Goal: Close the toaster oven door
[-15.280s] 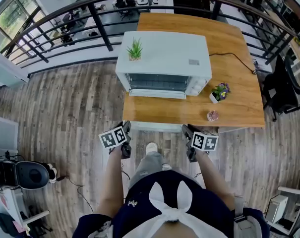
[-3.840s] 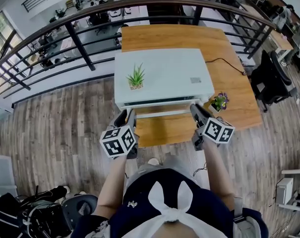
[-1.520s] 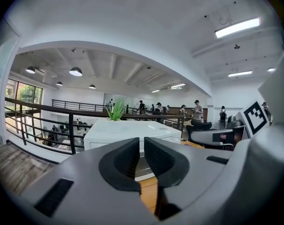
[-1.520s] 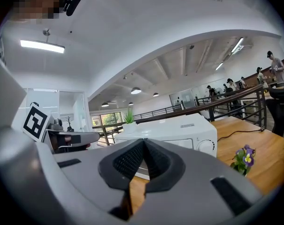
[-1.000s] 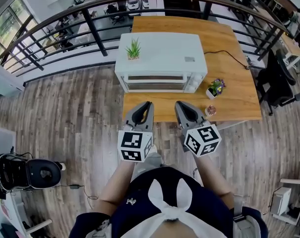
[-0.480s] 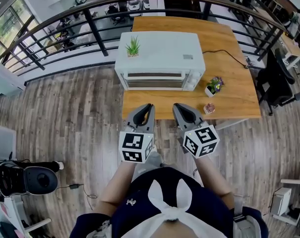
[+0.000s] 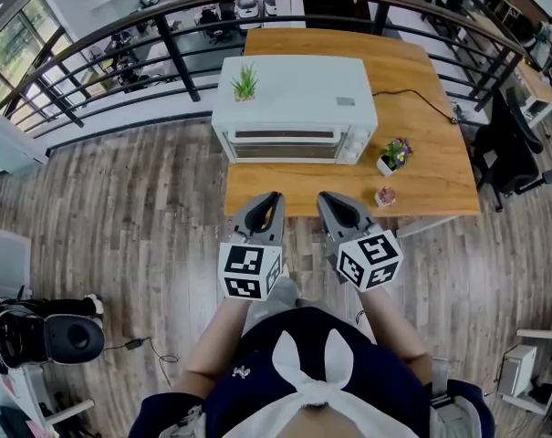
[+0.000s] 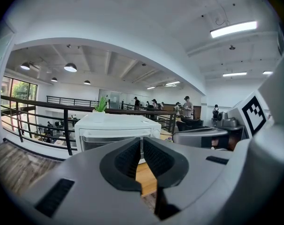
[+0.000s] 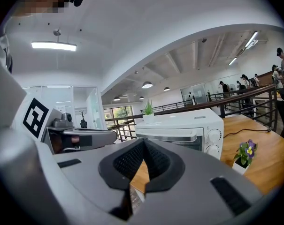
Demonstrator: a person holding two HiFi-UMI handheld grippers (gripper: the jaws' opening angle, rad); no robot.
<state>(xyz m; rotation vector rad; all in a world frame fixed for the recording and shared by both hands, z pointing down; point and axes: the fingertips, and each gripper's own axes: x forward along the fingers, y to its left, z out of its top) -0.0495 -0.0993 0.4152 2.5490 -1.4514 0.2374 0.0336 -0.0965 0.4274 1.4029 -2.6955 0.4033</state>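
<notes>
Toaster oven door (image 7: 287, 144) looks shut; left gripper (image 7: 272, 197) and right gripper (image 7: 325, 197), fingers clenched empty, hide its lower edge in their own views.

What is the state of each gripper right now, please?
Left gripper: closed, holding nothing.
Right gripper: closed, holding nothing.

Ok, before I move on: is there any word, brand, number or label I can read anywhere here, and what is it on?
No text here can be read.
Small grey label on top of the white toaster oven: too small to read.
Round white dials on its front: markings too blurred to read.
Black-and-white marker cubes: square patterns only, no words or numbers.
</notes>
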